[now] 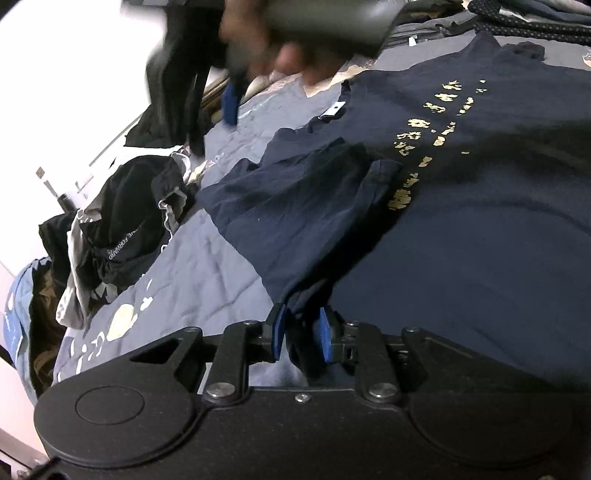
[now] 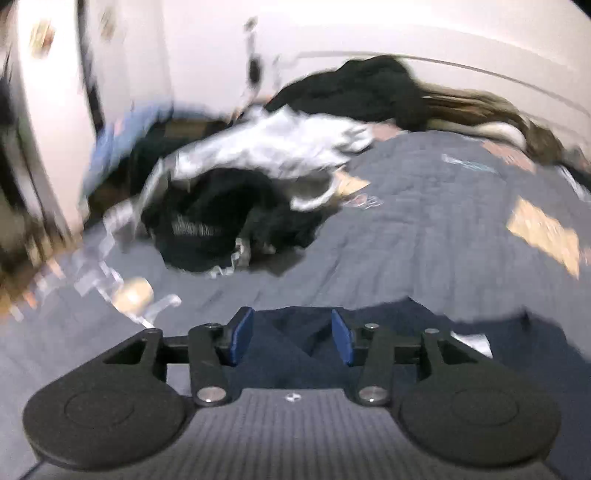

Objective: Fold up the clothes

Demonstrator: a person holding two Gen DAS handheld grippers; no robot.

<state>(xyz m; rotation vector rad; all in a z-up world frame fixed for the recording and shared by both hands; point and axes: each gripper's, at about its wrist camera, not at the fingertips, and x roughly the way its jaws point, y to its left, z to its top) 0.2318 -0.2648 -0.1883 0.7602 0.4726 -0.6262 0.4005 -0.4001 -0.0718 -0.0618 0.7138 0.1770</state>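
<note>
A navy T-shirt [image 1: 461, 184] with gold print lies spread on the bed, one sleeve folded inward. At the bottom of the left wrist view, my left gripper [image 1: 302, 332] is shut on a bunched edge of the shirt, and the cloth hangs down between its blue pads. My right gripper [image 1: 232, 107], held by a blurred hand, hovers over the far side of the bed near the shirt's collar. In the right wrist view, which is motion-blurred, my right gripper [image 2: 291, 334] is open with nothing between its fingers. The navy T-shirt [image 2: 461, 325] lies just below it.
A grey-blue quilt [image 1: 207, 266] [image 2: 424, 221] covers the bed. A heap of black and grey clothes [image 1: 122, 229] [image 2: 240, 206] lies by the bed's edge near a white wall. A dark garment [image 1: 177, 74] hangs at the far side. Folded clothes [image 1: 535, 14] are stacked beyond the shirt.
</note>
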